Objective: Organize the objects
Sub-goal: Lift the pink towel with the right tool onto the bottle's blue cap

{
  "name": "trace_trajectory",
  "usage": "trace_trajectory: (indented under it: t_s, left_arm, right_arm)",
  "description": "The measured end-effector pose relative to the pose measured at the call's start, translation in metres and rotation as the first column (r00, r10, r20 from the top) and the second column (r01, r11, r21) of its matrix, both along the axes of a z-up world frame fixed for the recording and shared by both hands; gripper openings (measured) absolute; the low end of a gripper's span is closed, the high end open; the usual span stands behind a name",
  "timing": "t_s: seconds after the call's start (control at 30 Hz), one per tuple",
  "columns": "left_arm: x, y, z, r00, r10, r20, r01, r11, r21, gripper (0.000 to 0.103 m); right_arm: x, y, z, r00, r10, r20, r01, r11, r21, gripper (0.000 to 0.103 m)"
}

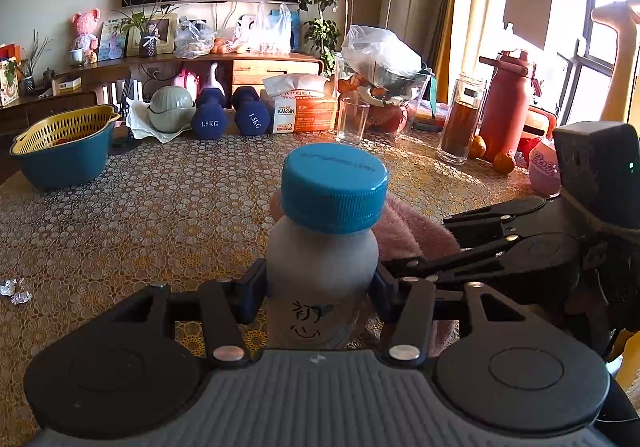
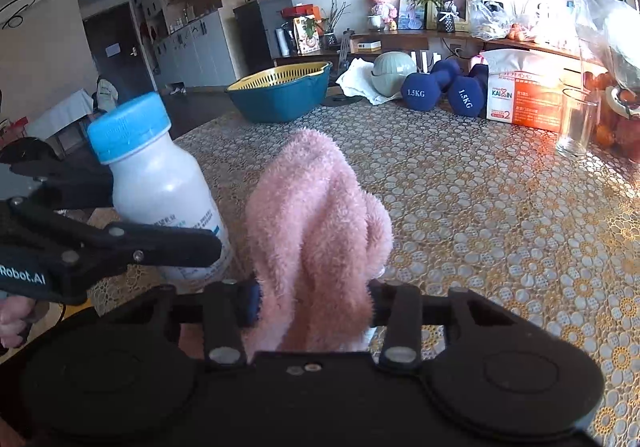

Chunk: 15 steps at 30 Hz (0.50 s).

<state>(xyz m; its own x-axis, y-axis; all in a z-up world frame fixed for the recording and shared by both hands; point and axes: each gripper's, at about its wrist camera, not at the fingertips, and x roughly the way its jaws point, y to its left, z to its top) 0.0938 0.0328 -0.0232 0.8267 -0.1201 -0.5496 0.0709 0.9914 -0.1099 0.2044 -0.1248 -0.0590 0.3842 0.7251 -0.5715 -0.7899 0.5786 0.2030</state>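
Observation:
My left gripper (image 1: 320,287) is shut on a white plastic bottle (image 1: 320,271) with a blue cap, held upright over the patterned table. The bottle also shows at the left of the right wrist view (image 2: 164,199), with the left gripper's fingers (image 2: 168,243) clamped on it. My right gripper (image 2: 314,299) is shut on a fluffy pink cloth (image 2: 316,215) that stands up between its jaws. In the left wrist view the pink cloth (image 1: 412,231) sits just right of the bottle, with the right gripper (image 1: 404,267) beside it.
A blue basin with a yellow strainer (image 1: 64,147) stands at the far left. Two blue dumbbells (image 1: 228,115), a tissue pack (image 1: 304,107), an empty glass (image 1: 352,119), a tea jar (image 1: 460,123) and a red flask (image 1: 508,103) line the back. Foil wrappers (image 1: 16,291) lie at the left edge.

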Motion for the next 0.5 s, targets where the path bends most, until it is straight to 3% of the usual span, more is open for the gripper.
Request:
trace_trajectory:
  t_s: [0.1,0.27,0.5]
  left_arm:
    - [0.000,-0.001,0.000,1.000,-0.003,0.002,0.003,1.000,0.008,0.052]
    - [0.002,-0.003,-0.003,1.000,-0.005,-0.005,0.005,1.000,0.025,0.052]
    - [0.002,-0.004,-0.006,1.000,-0.010,-0.005,0.010,0.999,0.039,0.051]
  right_arm:
    - [-0.002,-0.009,0.013,0.998,-0.056,0.007,0.056,0.998,0.032,0.025]
    - [-0.003,-0.028,0.051,0.991,-0.133,0.016,0.130,0.984,0.123,0.023]
    - [-0.027,-0.021,0.103,0.990,-0.062,0.130,0.034,0.978,0.208,0.023]
